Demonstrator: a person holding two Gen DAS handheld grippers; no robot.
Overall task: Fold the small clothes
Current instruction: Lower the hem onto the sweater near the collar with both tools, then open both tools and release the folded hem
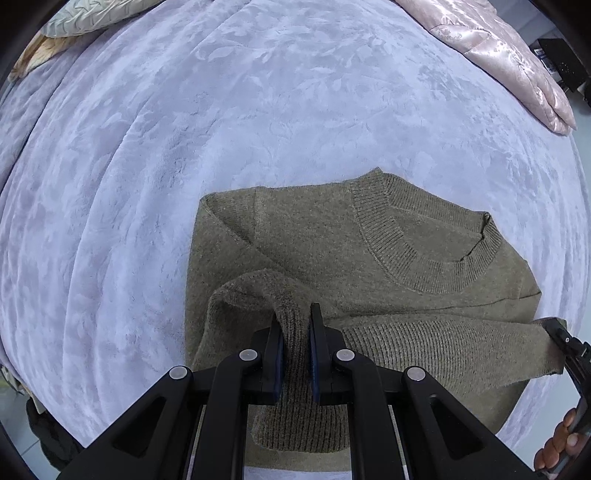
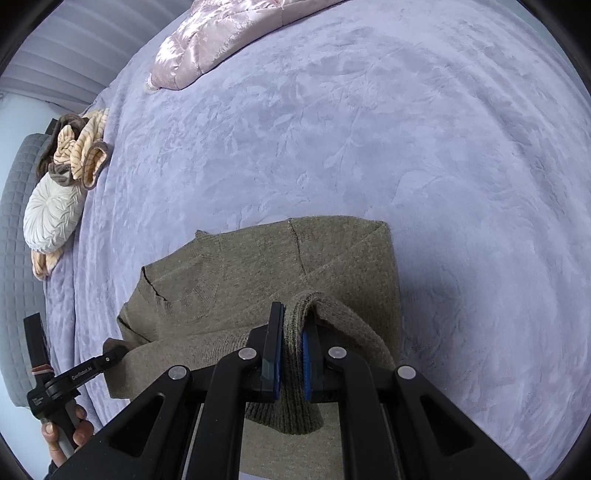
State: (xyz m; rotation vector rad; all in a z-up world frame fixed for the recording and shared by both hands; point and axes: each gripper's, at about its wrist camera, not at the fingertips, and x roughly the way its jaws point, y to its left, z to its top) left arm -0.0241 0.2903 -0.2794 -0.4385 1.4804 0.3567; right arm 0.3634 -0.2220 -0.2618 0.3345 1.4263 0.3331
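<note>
Left wrist view: a lavender bed cover (image 1: 221, 147), a pink quilt (image 1: 498, 48) at far right and a pale cushion (image 1: 85, 18) at far left. The olive sweater (image 1: 314, 240) lies flat on the bed, just ahead of the left tongs (image 1: 296, 332), which pinch its raised ribbed hem.

Right wrist view: a round white cushion (image 2: 51, 218) and striped cloth (image 2: 81, 147) lie far left. The right tongs (image 2: 293, 332) pinch the same hem; the left tongs grip its left edge.

I count one olive sweater (image 1: 332, 258), one lavender bedspread (image 1: 184, 147), one pink quilt (image 2: 207, 40), one round white cushion (image 2: 51, 214), one striped bundle of cloth (image 2: 81, 147), and my two hand-held grippers, left (image 1: 296, 350) and right (image 2: 293, 350).
</note>
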